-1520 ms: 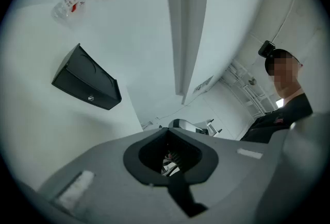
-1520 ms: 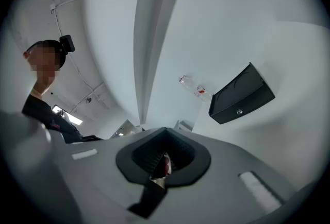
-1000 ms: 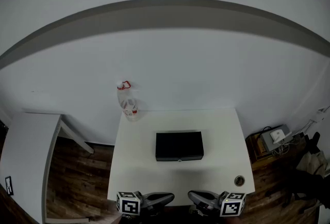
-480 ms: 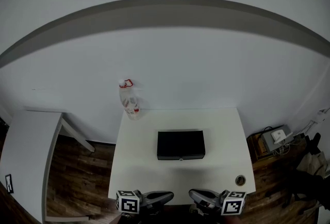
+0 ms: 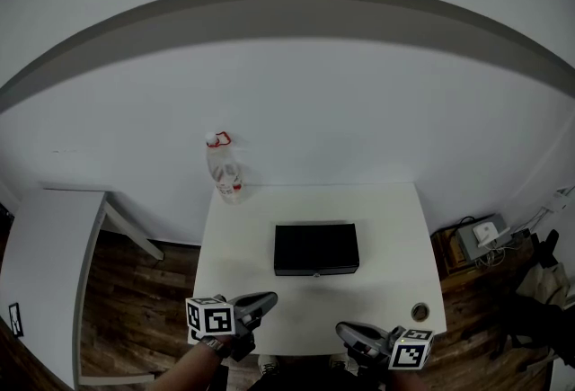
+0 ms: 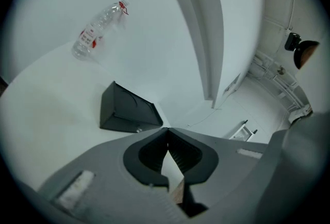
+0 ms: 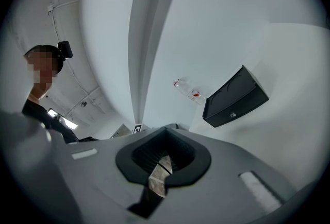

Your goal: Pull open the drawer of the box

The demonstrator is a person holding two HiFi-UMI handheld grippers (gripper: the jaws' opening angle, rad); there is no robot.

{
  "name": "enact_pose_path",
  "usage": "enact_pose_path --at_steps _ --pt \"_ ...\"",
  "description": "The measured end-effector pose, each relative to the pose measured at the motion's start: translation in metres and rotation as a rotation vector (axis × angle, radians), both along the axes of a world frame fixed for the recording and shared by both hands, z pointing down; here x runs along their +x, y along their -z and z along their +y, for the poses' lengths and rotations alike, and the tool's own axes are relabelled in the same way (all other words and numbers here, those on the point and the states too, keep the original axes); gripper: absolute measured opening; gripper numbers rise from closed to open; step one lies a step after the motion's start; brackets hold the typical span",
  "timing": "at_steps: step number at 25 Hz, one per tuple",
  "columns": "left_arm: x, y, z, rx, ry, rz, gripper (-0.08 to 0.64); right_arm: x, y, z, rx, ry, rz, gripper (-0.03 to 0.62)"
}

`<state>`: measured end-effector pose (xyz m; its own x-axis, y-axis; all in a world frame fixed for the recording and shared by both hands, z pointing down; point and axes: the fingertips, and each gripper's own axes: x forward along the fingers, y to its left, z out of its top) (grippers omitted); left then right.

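A black box (image 5: 316, 247) lies in the middle of the white table (image 5: 395, 227), its drawer front with a small knob (image 5: 315, 272) facing me and flush with the box. The box (image 6: 129, 109) also shows in the left gripper view, and in the right gripper view the box (image 7: 234, 98) shows its knob (image 7: 232, 114). My left gripper (image 5: 263, 300) hovers at the table's near left edge, jaws shut with nothing between them. My right gripper (image 5: 349, 332) hangs just off the near edge, right of centre, also shut and empty. Both are well short of the box.
A clear plastic bottle with a red cap (image 5: 223, 167) stands at the table's far left corner by the wall. A round grommet hole (image 5: 417, 313) sits in the near right corner. A second white table (image 5: 45, 263) stands to the left, and boxes and cables (image 5: 481, 241) lie on the floor to the right.
The left gripper has risen and moved forward over the table's near left edge. The right gripper has shifted only slightly. The head view has tilted a little.
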<state>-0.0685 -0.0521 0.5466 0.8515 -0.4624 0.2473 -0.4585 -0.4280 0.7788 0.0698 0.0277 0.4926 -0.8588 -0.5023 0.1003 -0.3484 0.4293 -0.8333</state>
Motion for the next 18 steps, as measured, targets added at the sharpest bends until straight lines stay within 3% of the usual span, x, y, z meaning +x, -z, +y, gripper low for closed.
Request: enact_pose_path --at_steps 3,5,11,18 --pt "-0.015 -0.013 -0.038 -0.005 0.045 -0.093 0.005 0.002 -0.002 -0.005 -0.008 -0.014 0.008 0.006" --pt "-0.018 -0.021 -0.06 -0.003 0.049 -0.157 0.052 0.004 -0.005 -0.009 -0.019 -0.025 0.014 0.017" --pt "-0.021 -0.05 -0.107 -0.036 0.059 -0.303 0.059 0.01 -0.016 -0.017 -0.056 -0.06 0.027 0.02" --pt "-0.016 -0.076 -0.149 -0.093 0.052 -0.382 0.103 0.008 -0.029 -0.023 -0.091 -0.072 0.041 0.026"
